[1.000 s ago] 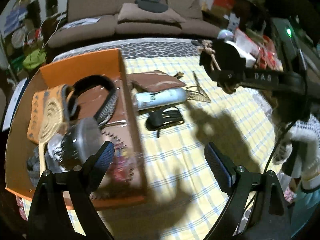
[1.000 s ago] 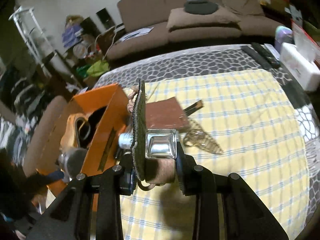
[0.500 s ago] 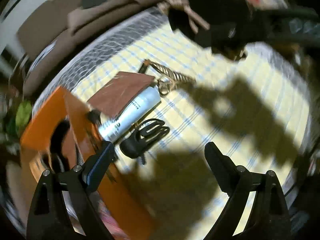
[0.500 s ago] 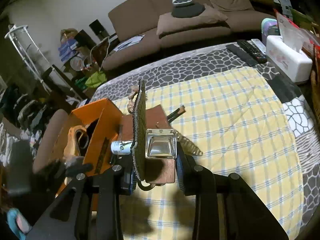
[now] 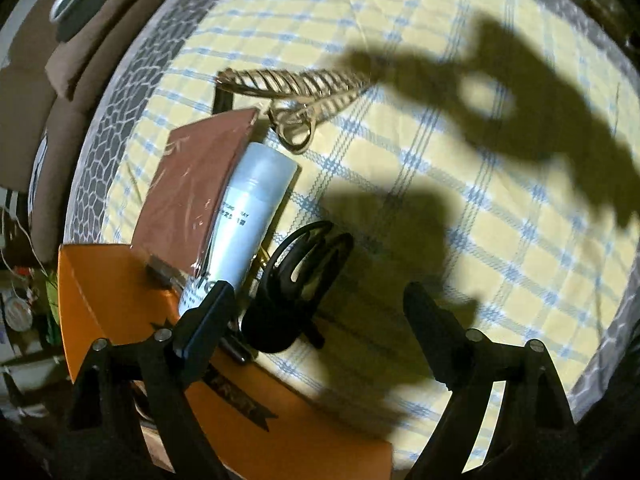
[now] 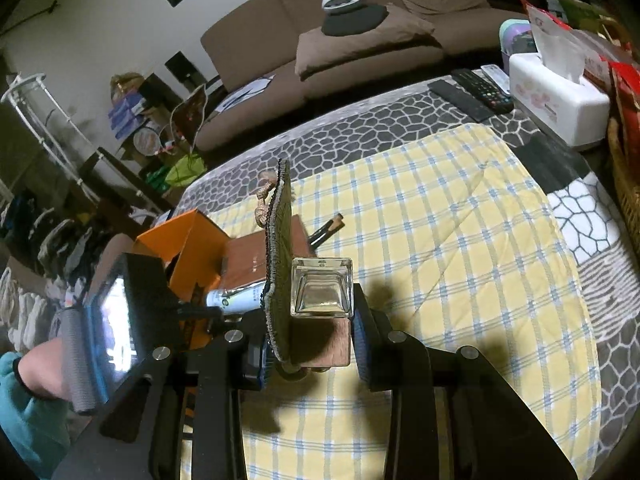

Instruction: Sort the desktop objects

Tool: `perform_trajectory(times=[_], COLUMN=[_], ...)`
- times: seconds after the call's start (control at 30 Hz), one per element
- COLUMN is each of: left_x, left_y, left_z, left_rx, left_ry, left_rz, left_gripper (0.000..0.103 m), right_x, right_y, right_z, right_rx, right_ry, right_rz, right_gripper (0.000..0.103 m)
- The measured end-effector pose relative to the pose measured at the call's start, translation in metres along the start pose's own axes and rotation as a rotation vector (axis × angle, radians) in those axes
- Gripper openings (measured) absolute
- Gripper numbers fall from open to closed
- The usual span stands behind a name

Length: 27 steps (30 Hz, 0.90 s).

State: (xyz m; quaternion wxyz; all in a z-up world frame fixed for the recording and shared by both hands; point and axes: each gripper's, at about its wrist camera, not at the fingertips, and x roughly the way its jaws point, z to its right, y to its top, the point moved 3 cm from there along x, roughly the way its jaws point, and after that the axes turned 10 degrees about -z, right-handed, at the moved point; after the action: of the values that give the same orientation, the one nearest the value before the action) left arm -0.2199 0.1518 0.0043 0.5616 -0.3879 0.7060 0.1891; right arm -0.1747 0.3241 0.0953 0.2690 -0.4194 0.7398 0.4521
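Observation:
My left gripper (image 5: 316,320) is open and empty, low over the yellow checked cloth (image 5: 460,160), just above a black claw hair clip (image 5: 296,276). Left of the clip lie a white spray bottle (image 5: 244,224), a brown booklet (image 5: 192,188) and a gold wire hair clip (image 5: 296,88). The orange box (image 5: 132,332) sits at the lower left. My right gripper (image 6: 312,340) is shut on a square glass bottle with a wooden cap (image 6: 322,292) and a dark woven coaster (image 6: 278,248), held above the cloth.
A brown sofa (image 6: 360,32) stands behind the table. Remote controls (image 6: 472,92) and a white tissue box (image 6: 556,96) lie at the far right edge. The hand with the left gripper (image 6: 116,320) is at the left by the orange box (image 6: 180,240).
My left gripper swung from over the orange box down and right to the black hair clip. My right gripper lifted slightly with its load still held.

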Motion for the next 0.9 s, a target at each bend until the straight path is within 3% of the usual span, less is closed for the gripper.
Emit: perform_trajectory(times=[0.17,0.2,0.27,0.37,0.47,0.6,0.7,0.9], left_x=[0.019,0.020,0.024,0.029,0.024,0.003,-0.028,-0.083], left_y=[0.011,0.011,0.012,0.010,0.005,-0.007,-0.021,-0.078], left_z=[-0.006,-0.006,-0.007,-0.009,-0.015,-0.029,-0.047,-0.083], left_rx=[0.024,0.030,0.031,0.019,-0.023,-0.111,-0.214,-0.453], left_ry=[0.039,0.031,0.020,0.038,-0.011,-0.040,-0.093,-0.231], left_rz=[-0.067,-0.071,-0.085,-0.081,-0.052,0.036,0.146,0.365], left_gripper=[0.076,0.071,0.049,0.041,0.040,0.037,0.036,0.036], right_x=[0.000,0.000,0.000,0.000,0.001,0.002,0.000,-0.002], right_y=[0.000,0.000,0.000,-0.001,-0.001,0.000,0.002,0.003], right_z=[0.003,0.002,0.002,0.003,0.003,0.003,-0.002,-0.032], right_rx=[0.001,0.003,0.005,0.006,0.003,0.002,-0.005,-0.051], right_ry=[0.000,0.000,0.000,-0.002,-0.001,0.000,0.012,0.071], right_rz=[-0.003,-0.002,-0.003,-0.005,-0.005,-0.004,0.003,0.014], right_gripper=[0.032,0.032,0.032,0.032,0.032,0.032,0.032,0.032])
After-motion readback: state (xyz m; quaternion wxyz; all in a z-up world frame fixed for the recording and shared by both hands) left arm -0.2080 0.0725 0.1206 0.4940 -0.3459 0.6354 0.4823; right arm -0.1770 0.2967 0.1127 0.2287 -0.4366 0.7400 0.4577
